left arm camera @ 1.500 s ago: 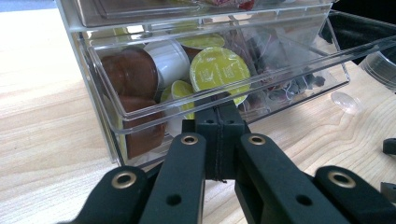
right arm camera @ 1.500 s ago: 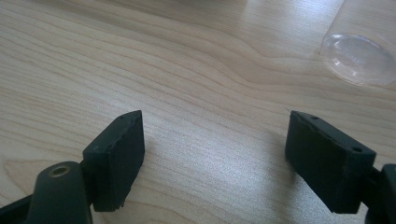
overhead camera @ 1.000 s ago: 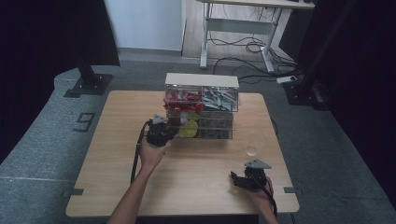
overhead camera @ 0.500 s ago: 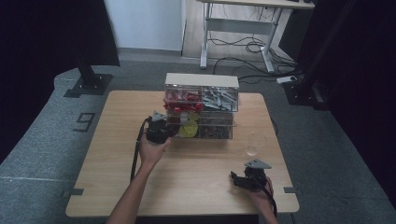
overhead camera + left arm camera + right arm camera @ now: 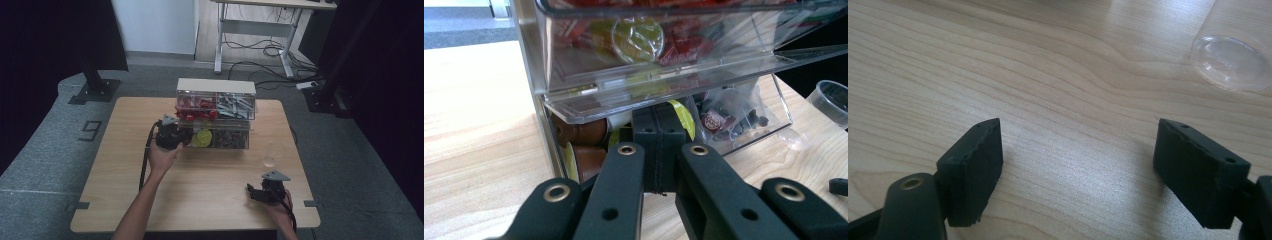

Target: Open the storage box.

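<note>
Drawer [image 5: 664, 95] just above left claw [image 5: 659, 150]

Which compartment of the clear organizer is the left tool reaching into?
The lower-left compartment of the clear organizer, holding brown and yellow capsules. The shut left tool points into it; the red-filled one sits above.

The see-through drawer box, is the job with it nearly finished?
Probably not; it looks early. Done: nothing clear, as the clear cup on the table looks empty. In hand: the left gripper, jaws shut, has its tips at the bottom left drawer of the drawer box, by the coffee pods. Left: the right gripper waits open beside the cup, holding nothing.
</note>
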`<state>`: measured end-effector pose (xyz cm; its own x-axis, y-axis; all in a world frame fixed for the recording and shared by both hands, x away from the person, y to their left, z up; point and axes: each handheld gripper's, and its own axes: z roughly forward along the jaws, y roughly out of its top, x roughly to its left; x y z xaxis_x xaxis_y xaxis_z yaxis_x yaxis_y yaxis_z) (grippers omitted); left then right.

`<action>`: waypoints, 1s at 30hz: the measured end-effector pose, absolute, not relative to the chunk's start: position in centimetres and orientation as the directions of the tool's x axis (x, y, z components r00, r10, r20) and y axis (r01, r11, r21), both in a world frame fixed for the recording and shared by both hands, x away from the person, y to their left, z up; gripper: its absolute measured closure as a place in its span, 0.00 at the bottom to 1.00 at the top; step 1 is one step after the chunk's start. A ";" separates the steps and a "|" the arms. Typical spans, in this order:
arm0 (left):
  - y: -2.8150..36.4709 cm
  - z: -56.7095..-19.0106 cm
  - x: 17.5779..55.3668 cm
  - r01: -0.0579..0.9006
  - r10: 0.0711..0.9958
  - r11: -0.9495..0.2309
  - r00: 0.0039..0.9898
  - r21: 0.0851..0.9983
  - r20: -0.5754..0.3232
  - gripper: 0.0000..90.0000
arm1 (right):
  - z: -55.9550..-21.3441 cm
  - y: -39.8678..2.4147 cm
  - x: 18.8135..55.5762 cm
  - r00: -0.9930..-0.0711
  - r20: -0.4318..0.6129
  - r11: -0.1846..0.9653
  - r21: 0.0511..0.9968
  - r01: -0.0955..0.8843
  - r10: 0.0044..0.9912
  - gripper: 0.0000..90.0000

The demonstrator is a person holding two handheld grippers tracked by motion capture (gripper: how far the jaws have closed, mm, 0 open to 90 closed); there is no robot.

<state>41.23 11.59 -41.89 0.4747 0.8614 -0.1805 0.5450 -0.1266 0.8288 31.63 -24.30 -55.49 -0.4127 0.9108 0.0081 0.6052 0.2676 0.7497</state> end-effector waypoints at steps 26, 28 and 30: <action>11.3 -40.9 42.2 0.543 0.859 -0.120 0.477 0.831 -0.188 1.00 | -55.5 -24.3 31.6 -0.412 0.010 0.266 0.749 0.606 0.911 0.23; 11.3 -40.9 42.2 0.542 0.859 -0.121 0.477 0.832 -0.186 1.00 | -55.5 -24.3 31.6 -0.411 0.010 0.266 0.749 0.606 0.911 0.23; 11.3 -40.9 42.2 0.542 0.859 -0.122 0.478 0.832 -0.185 1.00 | -55.5 -24.3 31.6 -0.412 0.010 0.266 0.750 0.606 0.911 0.23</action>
<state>42.18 11.28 -40.92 0.4778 0.8588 -0.1848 0.5417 -0.1225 0.8316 31.62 -24.29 -55.48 -0.4116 0.9113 0.0097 0.6062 0.2658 0.7496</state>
